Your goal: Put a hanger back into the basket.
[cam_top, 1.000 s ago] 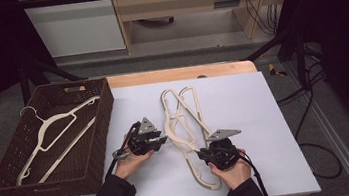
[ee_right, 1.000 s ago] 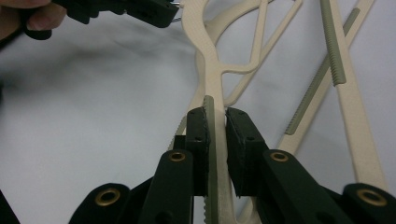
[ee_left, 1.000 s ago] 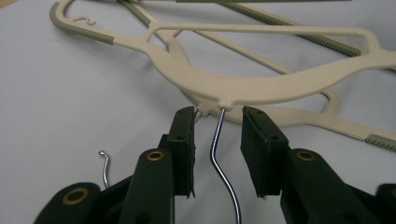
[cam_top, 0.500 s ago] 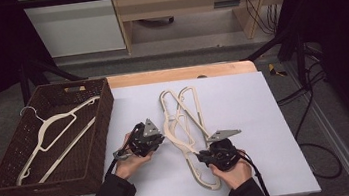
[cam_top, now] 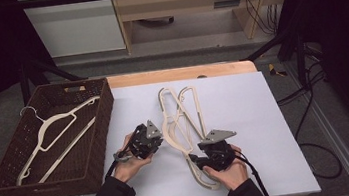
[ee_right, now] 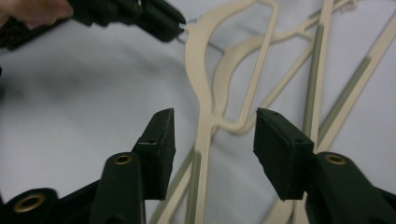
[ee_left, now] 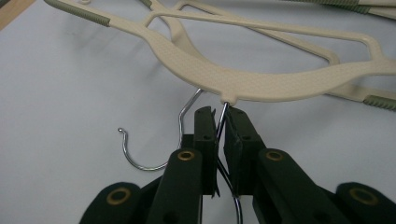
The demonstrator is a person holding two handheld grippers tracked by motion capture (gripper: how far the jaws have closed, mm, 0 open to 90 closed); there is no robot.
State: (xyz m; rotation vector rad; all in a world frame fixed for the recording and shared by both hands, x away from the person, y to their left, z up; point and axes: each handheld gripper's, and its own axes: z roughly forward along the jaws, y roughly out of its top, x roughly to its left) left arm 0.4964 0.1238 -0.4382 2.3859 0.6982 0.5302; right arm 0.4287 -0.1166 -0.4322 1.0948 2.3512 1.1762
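Note:
Several cream hangers [cam_top: 179,112] lie in a loose pile on the white board [cam_top: 245,114]. My left gripper [cam_top: 159,141] sits at the pile's left side. In the left gripper view its jaws [ee_left: 218,114] are shut on the thin metal hook [ee_left: 187,105] of the top hanger [ee_left: 261,84], just below its neck. My right gripper [cam_top: 197,159] lies over the near end of the pile. Its jaws [ee_right: 215,119] have just been opening and stand open, with a hanger arm [ee_right: 203,140] between them, the pads off it.
A dark wicker basket [cam_top: 106,111] at the left of the board holds one cream hanger [cam_top: 58,130]. The wooden table edge [cam_top: 179,73] runs behind the board. Cables [cam_top: 312,91] trail off at the right. The left gripper [ee_right: 140,16] also appears in the right gripper view.
The left gripper has tilted slightly beside the hanger pile. Both hands stay in about the same place on the board.

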